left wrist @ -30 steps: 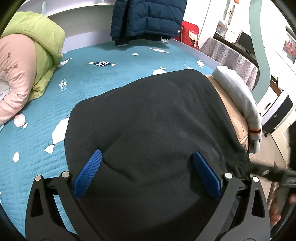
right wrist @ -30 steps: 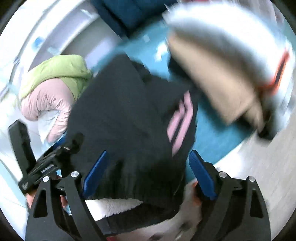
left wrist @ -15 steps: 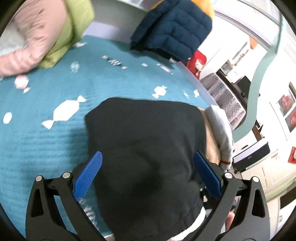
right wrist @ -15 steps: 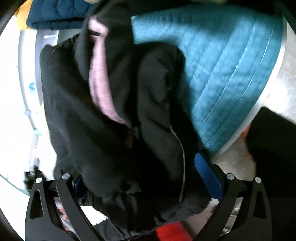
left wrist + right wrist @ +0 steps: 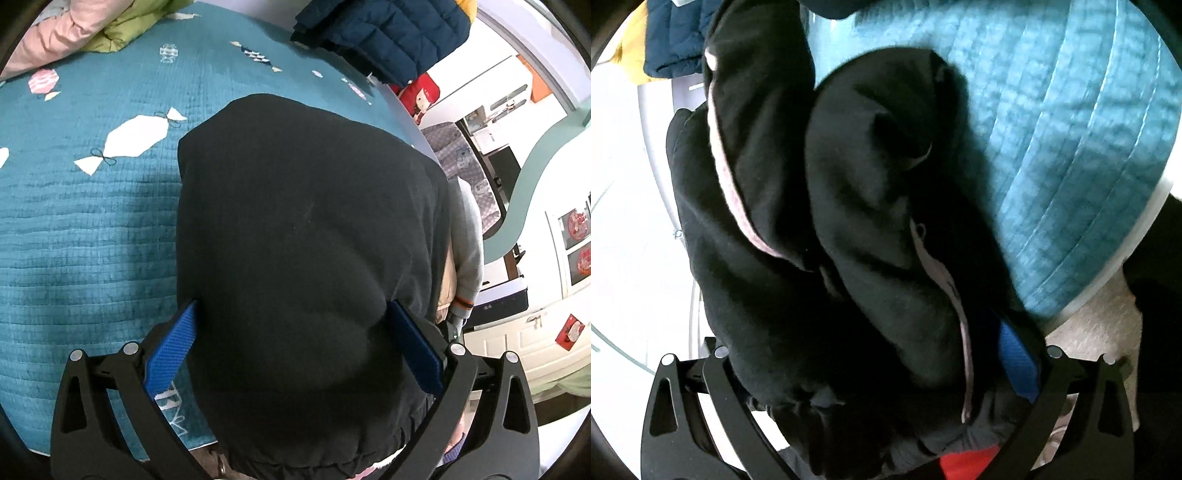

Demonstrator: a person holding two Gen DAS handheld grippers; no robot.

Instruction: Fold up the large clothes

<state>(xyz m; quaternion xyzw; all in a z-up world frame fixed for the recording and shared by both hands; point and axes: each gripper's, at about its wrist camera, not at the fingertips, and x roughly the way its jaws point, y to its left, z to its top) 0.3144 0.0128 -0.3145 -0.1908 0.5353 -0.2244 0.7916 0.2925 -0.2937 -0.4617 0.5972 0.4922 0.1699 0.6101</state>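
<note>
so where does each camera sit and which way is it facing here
Left wrist: sits on the left claw, looking forward and down over the folded black garment onto the teal quilt; both blue fingers show, spread either side of the garment.
Right wrist: sits on the right claw, looking along bunched black cloth with pink trim past the bed's edge; its black frame and one blue finger show.
Shared: the black garment, the teal quilt and the navy puffer jacket.

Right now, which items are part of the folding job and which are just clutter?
In the job:
- black garment, between the left gripper jaws
- right gripper, same garment draped over it
- teal quilt, the work surface

Lying about:
- navy jacket
- pink and green jackets
- grey and tan clothes
</note>
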